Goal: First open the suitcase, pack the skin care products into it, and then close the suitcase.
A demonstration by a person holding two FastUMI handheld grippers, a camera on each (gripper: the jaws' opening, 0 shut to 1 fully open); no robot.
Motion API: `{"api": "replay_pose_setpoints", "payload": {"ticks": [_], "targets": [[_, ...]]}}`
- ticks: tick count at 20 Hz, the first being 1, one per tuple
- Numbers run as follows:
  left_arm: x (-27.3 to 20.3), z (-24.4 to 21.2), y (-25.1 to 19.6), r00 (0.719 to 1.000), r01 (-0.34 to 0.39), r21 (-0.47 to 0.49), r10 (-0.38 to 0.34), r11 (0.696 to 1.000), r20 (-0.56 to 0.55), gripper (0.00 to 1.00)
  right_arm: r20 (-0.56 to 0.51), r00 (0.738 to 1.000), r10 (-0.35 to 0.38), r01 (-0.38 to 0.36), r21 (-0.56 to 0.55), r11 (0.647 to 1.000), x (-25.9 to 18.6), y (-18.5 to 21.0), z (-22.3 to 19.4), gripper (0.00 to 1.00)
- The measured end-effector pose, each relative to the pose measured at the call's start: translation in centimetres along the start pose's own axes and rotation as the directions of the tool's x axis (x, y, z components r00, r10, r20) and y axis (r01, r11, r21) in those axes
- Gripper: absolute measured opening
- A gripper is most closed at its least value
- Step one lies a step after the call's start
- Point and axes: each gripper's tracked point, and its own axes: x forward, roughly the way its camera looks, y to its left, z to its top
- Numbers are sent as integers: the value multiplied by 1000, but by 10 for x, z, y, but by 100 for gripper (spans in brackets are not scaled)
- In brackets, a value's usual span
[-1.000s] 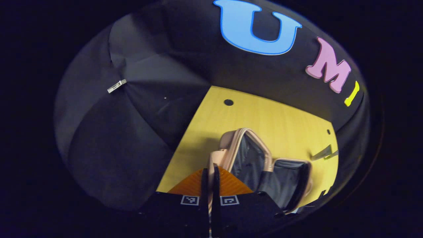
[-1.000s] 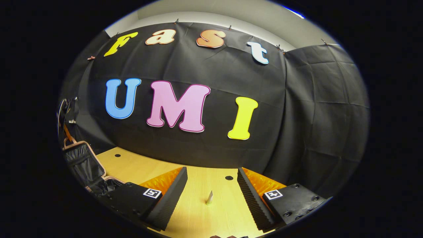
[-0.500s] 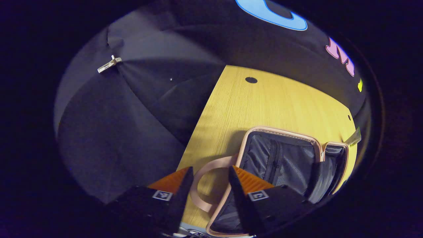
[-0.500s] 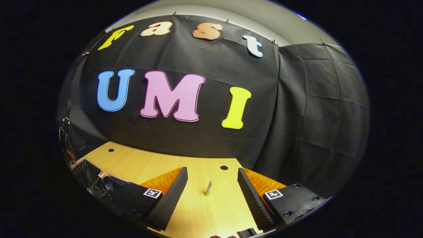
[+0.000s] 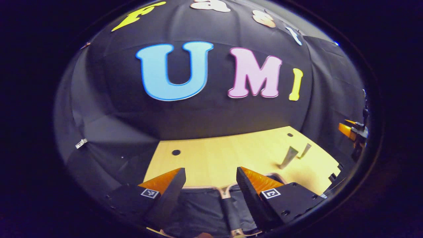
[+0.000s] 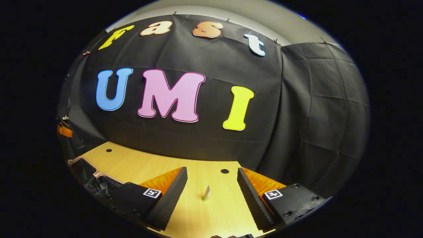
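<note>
**On the wooden surface: suitcase open, packing not yet begun**

On the wooden surface [image 5: 231, 155] the suitcase [image 5: 205, 211] lies spread open, its dark lining and pale pink rim directly beneath the left gripper [image 5: 211, 185]; in the right gripper view it sits at the far left edge, well apart from the right gripper [image 6: 212, 185]; both sets of jaws stand wide apart with nothing between them. Two slim skin care tubes [image 5: 289, 157] stand upright on their caps to the right of the suitcase in the left gripper view, close to each other; one such tube stands just ahead of the right gripper's open jaws in the right gripper view.

Judging by the open lid, the first step looks done, and the step in hand is fetching the first product; the right gripper seems the better placed; the next move calls for easing forward so the jaws straddle the tube, closing gently low on its body, since so narrow an upright thing would likely topple at a nudge; then carrying it across to the lined half.
</note>
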Motion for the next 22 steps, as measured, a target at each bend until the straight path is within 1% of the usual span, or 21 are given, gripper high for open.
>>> {"api": "replay_pose_setpoints", "payload": {"ticks": [2,4,5,7,8,10,12,13,16,17,18,19,20,21,22], "targets": [[17,3,-76,991,130,-18,-130,991,4,96,-8,999,33,-32,19,999,5,0,-5,96],[48,-3,-136,983,177,-17,-177,984,-38,96,-15,998,59,-59,15,998,7,-6,-13,96],[66,-14,-169,976,208,-24,-210,978,-67,97,-18,998,68,-68,-3,998,10,-13,-16,96],[98,-44,-229,954,263,-29,-265,964,-137,97,1,997,82,-82,-63,995,12,-29,-17,97],[115,-62,-250,946,270,-16,-268,963,-182,96,3,996,95,-94,-70,993,12,-36,-18,96],[158,-89,-277,940,250,11,-239,968,-245,97,-6,992,126,-126,-66,990,16,-49,-25,96],[198,-112,-286,930,204,18,-188,979,-315,97,-8,994,113,-113,-97,989,23,-73,-33,96],[227,-131,-290,922,182,17,-165,983,-350,96,-13,994,113,-113,-98,989,27,-84,-35,96],[291,-156,-283,917,111,43,-86,993,-391,96,-47,991,128,-131,-71,989,43,-102,-53,96],[300,-156,-277,914,89,64,-56,994,-401,96,-66,989,136,-140,-62,988,49,-105,-64,96],[315,-168,-271,903,73,75,-34,994,-428,96,-86,986,143,-148,-56,987,58,-106,-76,96],[323,-182,-271,889,79,57,-45,995,-456,96,-110,981,158,-165,-52,985,67,-104,-89,96],[340,-199,-273,889,76,34,-53,996,-454,96,-137,974,179,-186,-43,982,77,-99,-103,96],[345,-195,-268,896,43,43,-20,998,-443,73,-160,966,201,-208,-29,978,88,-92,-115,96],[342,-195,-269,892,51,28,-33,998,-452,49,-185,957,225,-229,-2,973,101,-83,-128,96]]}}
